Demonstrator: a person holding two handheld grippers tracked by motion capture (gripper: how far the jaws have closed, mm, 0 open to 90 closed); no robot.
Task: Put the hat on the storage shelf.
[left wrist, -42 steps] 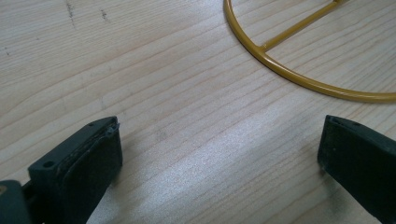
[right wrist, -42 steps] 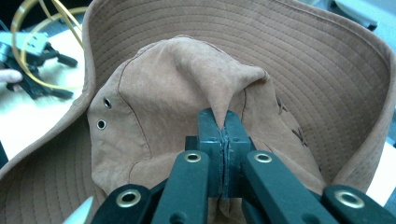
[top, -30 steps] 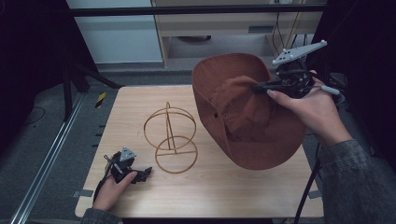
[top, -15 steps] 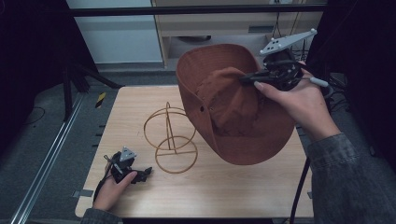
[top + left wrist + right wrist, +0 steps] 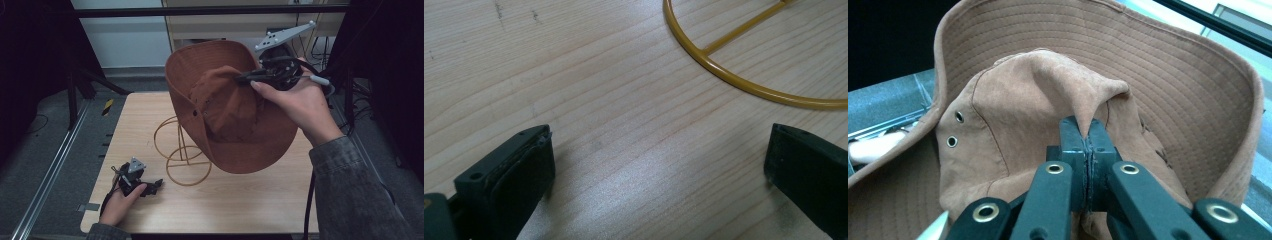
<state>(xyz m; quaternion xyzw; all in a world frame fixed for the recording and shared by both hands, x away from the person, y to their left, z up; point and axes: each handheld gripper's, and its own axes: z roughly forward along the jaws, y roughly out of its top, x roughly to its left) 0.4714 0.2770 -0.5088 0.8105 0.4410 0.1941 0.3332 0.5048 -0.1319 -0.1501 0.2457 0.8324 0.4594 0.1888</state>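
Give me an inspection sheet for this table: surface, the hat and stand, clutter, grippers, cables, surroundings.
Surface: light wooden table, faint marks.
Job's things: brown hat lifted off the table, above the gold wire stand, which stands on the table.
Clutter: nothing seen.
Grippers: right hand-held gripper pinches a fold of the hat's crown; left hand-held gripper open, low over bare wood beside the stand's base ring.
Cables: black cable hangs along the right sleeve.
Surroundings: dark floor, metal rail at left, cabinet behind.
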